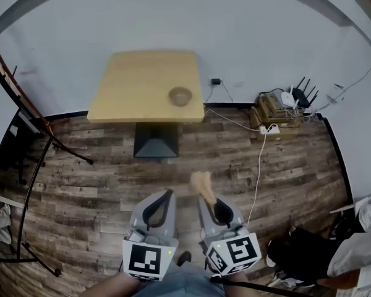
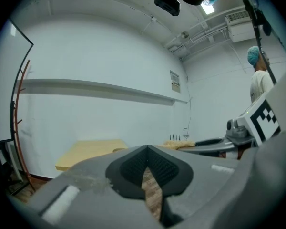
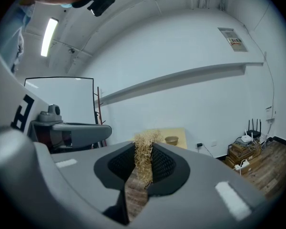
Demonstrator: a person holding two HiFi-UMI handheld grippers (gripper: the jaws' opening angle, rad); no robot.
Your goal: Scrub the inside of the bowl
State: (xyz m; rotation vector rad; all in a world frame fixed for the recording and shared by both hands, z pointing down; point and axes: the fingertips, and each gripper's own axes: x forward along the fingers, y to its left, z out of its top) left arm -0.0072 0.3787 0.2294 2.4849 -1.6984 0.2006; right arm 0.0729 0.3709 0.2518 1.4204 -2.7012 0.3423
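A small brown bowl stands on the right part of a light wooden table far ahead by the wall; the right gripper view shows the bowl too. My right gripper is shut on a straw-coloured fibre scrubber, whose tuft sticks out past the jaws. My left gripper hangs beside it, shut with nothing in it. Both are low over the floor, well short of the table.
Dark wood-plank floor lies between me and the table's black pedestal. A crate with routers and cables sits at the right wall. A metal rack stands left. A person in white is at the lower right.
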